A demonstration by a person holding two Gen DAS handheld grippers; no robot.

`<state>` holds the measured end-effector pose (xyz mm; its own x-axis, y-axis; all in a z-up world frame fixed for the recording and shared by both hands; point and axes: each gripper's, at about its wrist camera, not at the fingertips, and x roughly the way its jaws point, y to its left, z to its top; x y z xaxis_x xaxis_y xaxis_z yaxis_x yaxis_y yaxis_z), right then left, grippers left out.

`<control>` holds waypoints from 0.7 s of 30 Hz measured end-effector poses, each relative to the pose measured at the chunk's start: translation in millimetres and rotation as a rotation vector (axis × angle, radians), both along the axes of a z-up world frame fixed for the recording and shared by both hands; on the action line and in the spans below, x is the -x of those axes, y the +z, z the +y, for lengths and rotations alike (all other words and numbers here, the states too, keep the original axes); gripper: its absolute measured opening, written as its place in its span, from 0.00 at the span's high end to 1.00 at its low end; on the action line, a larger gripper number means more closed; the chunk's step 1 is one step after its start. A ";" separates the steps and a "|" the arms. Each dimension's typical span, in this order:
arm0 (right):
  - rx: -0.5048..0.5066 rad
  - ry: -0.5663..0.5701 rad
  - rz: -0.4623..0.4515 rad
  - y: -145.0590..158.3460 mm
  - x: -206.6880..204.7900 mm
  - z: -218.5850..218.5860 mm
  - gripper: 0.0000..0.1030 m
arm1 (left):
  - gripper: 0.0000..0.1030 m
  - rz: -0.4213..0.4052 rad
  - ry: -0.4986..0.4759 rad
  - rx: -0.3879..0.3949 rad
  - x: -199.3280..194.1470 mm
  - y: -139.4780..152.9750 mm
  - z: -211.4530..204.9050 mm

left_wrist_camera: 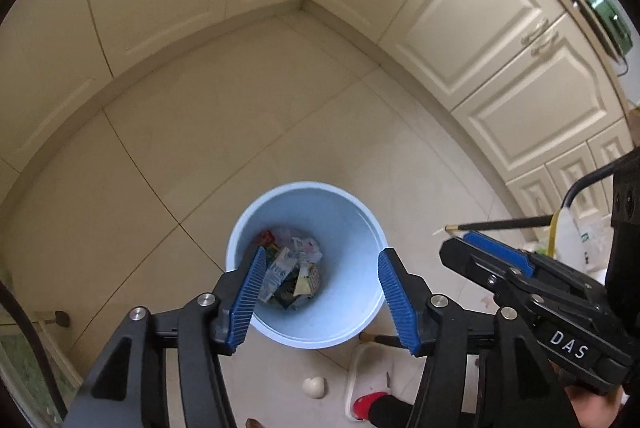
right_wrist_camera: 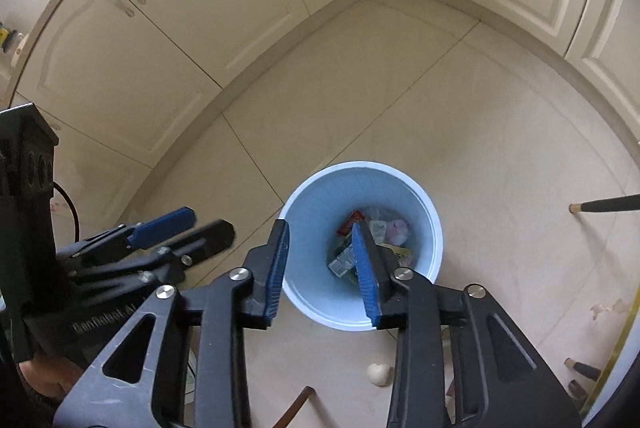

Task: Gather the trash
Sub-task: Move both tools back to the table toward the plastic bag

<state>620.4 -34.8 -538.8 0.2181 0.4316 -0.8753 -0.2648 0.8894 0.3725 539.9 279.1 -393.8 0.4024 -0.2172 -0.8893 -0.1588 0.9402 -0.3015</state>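
Two grippers, left gripper [left_wrist_camera: 320, 294] and right gripper [right_wrist_camera: 322, 270], hang spread and empty over a pale blue bin [left_wrist_camera: 360, 312] holding crumpled wrappers [left_wrist_camera: 290, 270], which look light, soft and best pinched at a fold.

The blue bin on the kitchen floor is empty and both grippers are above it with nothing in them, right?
Not quite. The blue bin isn't empty: wrappers and crumpled packets lie at its bottom, as the left wrist view shows. The rest holds: it stands on the kitchen floor, and the left gripper and right gripper are above it with nothing in them.
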 end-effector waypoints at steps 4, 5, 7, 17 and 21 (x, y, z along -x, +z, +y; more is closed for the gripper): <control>0.012 -0.003 -0.053 35.3 16.5 2.6 0.54 | 0.43 -0.059 0.036 -0.005 22.5 37.5 6.9; 0.009 -0.002 -0.068 45.1 20.4 3.9 0.50 | 0.41 -0.084 0.044 -0.012 30.1 49.5 10.2; 0.017 0.005 -0.108 70.1 33.7 8.6 0.42 | 0.37 -0.134 0.062 -0.026 47.2 73.4 12.3; 0.024 0.000 -0.451 227.3 129.9 5.2 0.11 | 0.17 -0.480 0.122 -0.156 155.8 223.2 -15.4; 0.020 -0.018 -0.600 287.7 172.5 -7.0 0.03 | 0.10 -0.620 0.126 -0.203 204.2 271.9 -45.9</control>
<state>447.8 -41.8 -251.1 0.6839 0.4075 -0.6052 -0.4082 0.9012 0.1456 335.7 233.2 -121.9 0.8643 0.0124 -0.5028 -0.1254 0.9734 -0.1916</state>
